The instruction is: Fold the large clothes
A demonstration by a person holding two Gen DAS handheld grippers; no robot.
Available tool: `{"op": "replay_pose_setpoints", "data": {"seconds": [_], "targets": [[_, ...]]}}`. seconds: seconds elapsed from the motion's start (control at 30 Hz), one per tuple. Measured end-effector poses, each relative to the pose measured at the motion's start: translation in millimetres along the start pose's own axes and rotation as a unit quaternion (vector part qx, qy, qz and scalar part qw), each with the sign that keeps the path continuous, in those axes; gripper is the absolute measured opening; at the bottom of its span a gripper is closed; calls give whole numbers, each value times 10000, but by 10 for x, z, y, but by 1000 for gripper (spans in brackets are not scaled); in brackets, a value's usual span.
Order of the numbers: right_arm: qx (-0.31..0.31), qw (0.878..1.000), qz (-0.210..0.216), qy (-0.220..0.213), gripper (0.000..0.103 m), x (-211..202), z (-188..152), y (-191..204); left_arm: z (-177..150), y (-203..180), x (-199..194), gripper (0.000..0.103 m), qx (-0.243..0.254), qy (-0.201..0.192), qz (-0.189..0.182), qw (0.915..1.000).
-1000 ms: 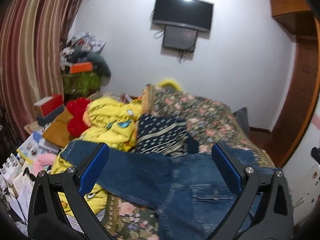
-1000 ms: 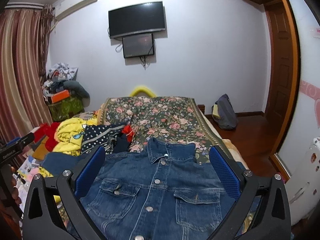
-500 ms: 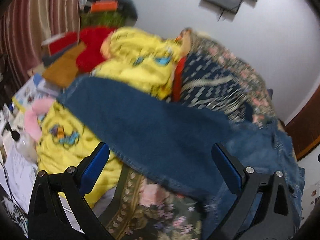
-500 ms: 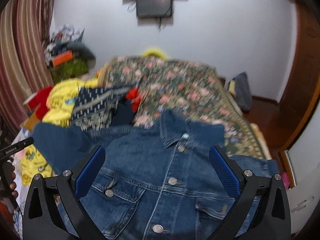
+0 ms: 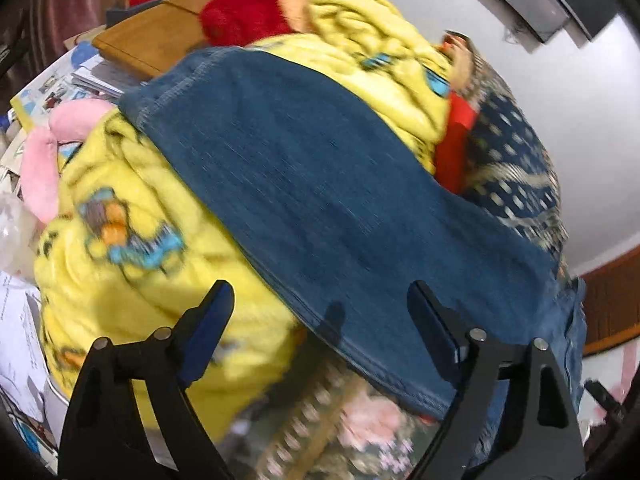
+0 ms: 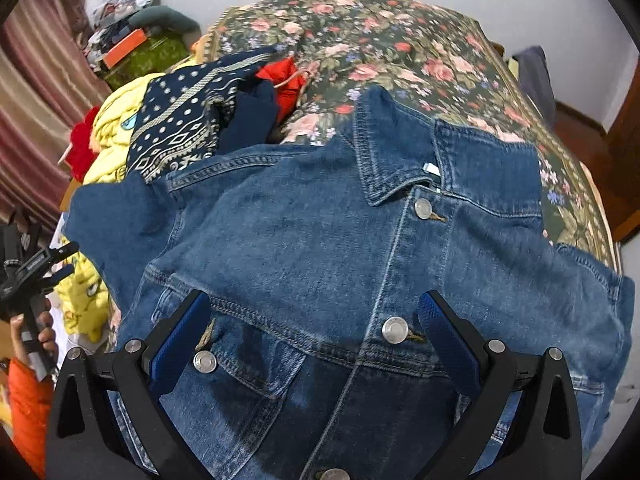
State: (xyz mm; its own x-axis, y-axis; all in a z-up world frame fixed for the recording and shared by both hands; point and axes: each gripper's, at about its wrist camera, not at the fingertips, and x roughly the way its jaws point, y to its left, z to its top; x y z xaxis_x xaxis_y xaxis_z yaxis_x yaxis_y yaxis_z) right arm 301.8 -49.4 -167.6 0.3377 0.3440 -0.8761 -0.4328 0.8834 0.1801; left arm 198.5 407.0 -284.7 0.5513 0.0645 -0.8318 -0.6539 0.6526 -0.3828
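Observation:
A blue denim jacket (image 6: 320,240) lies face up and buttoned on the floral bedspread (image 6: 400,40), collar toward the far wall. Its left sleeve (image 5: 320,200) stretches out over a yellow blanket (image 5: 132,240). My right gripper (image 6: 314,320) is open and empty, low over the jacket's chest between two buttons. My left gripper (image 5: 320,312) is open and empty, just above the sleeve's lower edge. The left gripper also shows at the left edge of the right wrist view (image 6: 36,272), held by a hand.
A navy patterned cloth (image 6: 188,120) and a red cloth (image 6: 284,80) lie left of the collar. A red plush (image 5: 248,4), a pink plush (image 5: 44,160), a wooden board (image 5: 152,40) and papers sit beyond the yellow blanket. A dark bag (image 6: 534,76) stands by the far wall.
Both grippers have tilted down and moved closer to the jacket. The left one has come down over the sleeve, the right one over the chest. Both stay open.

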Motion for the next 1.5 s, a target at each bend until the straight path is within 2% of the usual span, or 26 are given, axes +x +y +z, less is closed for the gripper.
{"op": "replay_pose_setpoints", "data": {"seconds": [0.1, 0.17, 0.27, 0.4, 0.47, 0.53, 0.63, 0.7, 0.83, 0.93, 1.0, 1.13, 1.23, 1.33, 1.4, 1.5], "targets": [[97, 9999, -42, -34, 103, -5, 46, -60, 176, 167, 86, 78, -183, -80, 306, 9993], [114, 9999, -111, -62, 103, -13, 75, -67, 266, 243, 140, 66, -256, -74, 351, 9990], [115, 9998, -158, -79, 103, -14, 95, -76, 393, 312, 211, 56, -233, -152, 637, 9976], [67, 9997, -232, -95, 103, -12, 104, -58, 500, 286, 214, 42, -185, -302, 795, 9962], [23, 9995, -298, -125, 103, -20, 110, -37, 558, 226, 208, 22, -43, -384, 1059, 9936], [-35, 9992, -350, -185, 103, -50, 114, -10, 619, 164, 207, 11, 102, -475, 1224, 9913], [-173, 9984, -445, -315, 103, -122, 118, 47, 637, -30, 27, 8, 453, -720, 1425, 9861], [-288, 9974, -517, -422, 103, -176, 117, 83, 641, -206, -124, 7, 694, -869, 1428, 9835], [-452, 9954, -591, -601, 103, -290, 119, 121, 650, -585, -507, 5, 1067, -1239, 1154, 9798], [-494, 9945, -593, -714, 103, -378, 108, 109, 623, -933, -845, 5, 1307, -1490, 722, 9775], [-513, 9936, -623, -792, 103, -442, 92, 83, 585, -1252, -1078, 5, 1556, -1675, 463, 9724], [-538, 9918, -698, -927, 103, -552, 50, 18, 458, -1832, -1438, 4, 1991, -1944, -4, 9605], [-521, 9907, -737, -1018, 103, -641, 16, -59, 324, -2346, -1682, 4, 2312, -2074, -511, 9492], [-458, 9900, -742, -1109, 103, -729, -19, -163, 147, -2818, -1850, 4, 2565, -2179, -866, 9377], [-407, 9897, -739, -1154, 103, -776, -47, -235, 13, -3088, -1899, 4, 2721, -2168, -1080, 9313], [-324, 9892, -770, -1202, 103, -834, -94, -375, -257, -3569, -1904, 4, 3067, -1937, -1506, 9196]]}}
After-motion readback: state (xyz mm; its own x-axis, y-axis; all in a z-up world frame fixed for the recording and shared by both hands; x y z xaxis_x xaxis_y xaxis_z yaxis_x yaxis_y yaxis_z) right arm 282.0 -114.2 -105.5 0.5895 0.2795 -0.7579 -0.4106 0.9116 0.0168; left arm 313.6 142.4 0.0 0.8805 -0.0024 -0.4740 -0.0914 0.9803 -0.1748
